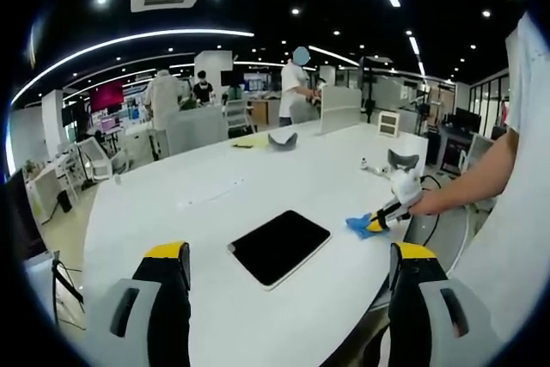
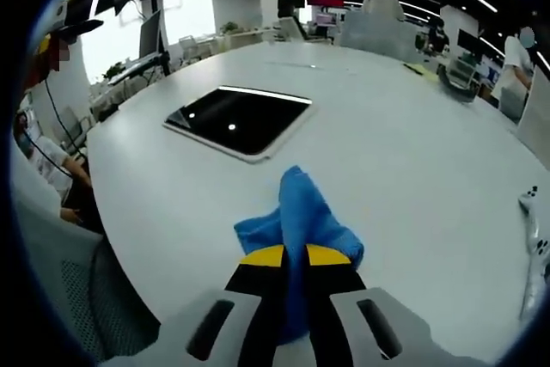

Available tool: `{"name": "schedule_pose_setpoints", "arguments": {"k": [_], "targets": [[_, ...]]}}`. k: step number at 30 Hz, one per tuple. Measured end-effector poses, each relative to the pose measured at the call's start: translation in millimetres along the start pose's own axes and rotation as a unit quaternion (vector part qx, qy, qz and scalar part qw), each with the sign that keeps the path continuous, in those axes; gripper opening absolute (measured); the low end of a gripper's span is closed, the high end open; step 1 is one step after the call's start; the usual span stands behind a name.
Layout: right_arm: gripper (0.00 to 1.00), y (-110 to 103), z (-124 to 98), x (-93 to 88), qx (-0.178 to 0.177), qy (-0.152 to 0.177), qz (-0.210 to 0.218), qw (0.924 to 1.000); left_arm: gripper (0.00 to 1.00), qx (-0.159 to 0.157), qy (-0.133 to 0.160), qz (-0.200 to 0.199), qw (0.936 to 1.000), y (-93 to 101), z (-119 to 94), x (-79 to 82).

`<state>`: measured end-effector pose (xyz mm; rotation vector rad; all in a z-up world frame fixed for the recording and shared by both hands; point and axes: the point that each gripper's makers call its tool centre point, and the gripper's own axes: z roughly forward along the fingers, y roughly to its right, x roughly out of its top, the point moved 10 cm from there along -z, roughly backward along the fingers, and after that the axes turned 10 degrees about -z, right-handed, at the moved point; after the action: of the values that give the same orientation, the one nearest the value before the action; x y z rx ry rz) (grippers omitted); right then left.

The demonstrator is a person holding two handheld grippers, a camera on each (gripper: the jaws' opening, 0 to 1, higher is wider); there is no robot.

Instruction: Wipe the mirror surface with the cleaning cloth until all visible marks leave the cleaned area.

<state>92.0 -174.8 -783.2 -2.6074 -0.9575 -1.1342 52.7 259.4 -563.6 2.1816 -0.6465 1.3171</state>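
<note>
The mirror [image 2: 238, 119] is a dark, glossy rounded rectangle lying flat on the white table [image 2: 412, 161] (ceiling lights reflect in it). The right gripper [image 2: 295, 257] pinches the crumpled blue cloth [image 2: 301, 212] just short of it. The left gripper [image 1: 288, 255] is wide open, empty.

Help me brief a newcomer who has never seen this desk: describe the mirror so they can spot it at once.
Start at the large white table. The mirror lies flat on it near the rounded edge, a dark rectangle with rounded corners and a thin pale rim, reflecting ceiling lights in the right gripper view. It is apart from the crumpled blue cloth, clamped by the right gripper.
</note>
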Motion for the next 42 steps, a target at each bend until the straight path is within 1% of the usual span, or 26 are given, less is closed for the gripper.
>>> {"name": "schedule_pose_setpoints", "arguments": {"k": [3,6,7,8,16,23,28,31,37,42], "targets": [[0.03,0,-1,1.1,-0.001,-0.002,0.008,1.0,0.97,0.0,0.0,0.001,1.0,0.1,-1,-0.7],[0.02,-2,-5,7.4,-0.011,-0.011,0.001,0.9999,0.97,0.001,0.002,0.0,1.0,-0.7,-2,-0.6],[0.02,-3,-5,8.6,-0.01,-0.009,0.002,0.9999,0.97,0.001,0.002,0.0,1.0,-0.8,-2,-0.6],[0.02,-4,-8,13.7,-0.007,0.006,0.014,0.9999,0.97,0.001,0.004,0.0,1.0,-1.0,-2,-0.7],[0.02,-5,-16,24.6,-0.007,0.018,0.014,0.9997,0.97,0.0,0.007,-0.004,1.0,-1.2,-3,-3.6],[0.02,-1,-27,36.8,-0.025,0.041,0.03,0.9984,0.97,0.0,0.012,-0.006,0.9999,-2.8,-3,-3.7],[0.02,0,-28,43.1,-0.025,0.046,0.027,0.9982,0.97,-0.001,0.013,-0.005,0.9999,-3.6,-3,-3.9],[0.02,-1,-27,45.9,-0.026,0.048,0.025,0.9982,0.97,-0.004,0.015,-0.011,0.9998,-3.5,-4,-4.5],[0.02,-3,-23,50.9,-0.024,0.052,0.023,0.9981,0.97,0.002,0.012,-0.011,0.9999,-6.3,-7,-7.8],[0.02,-4,-18,59.3,-0.019,0.054,0.013,0.9983,0.97,0.004,0.013,-0.011,0.9998,-6.7,-9,-8.0]]}}
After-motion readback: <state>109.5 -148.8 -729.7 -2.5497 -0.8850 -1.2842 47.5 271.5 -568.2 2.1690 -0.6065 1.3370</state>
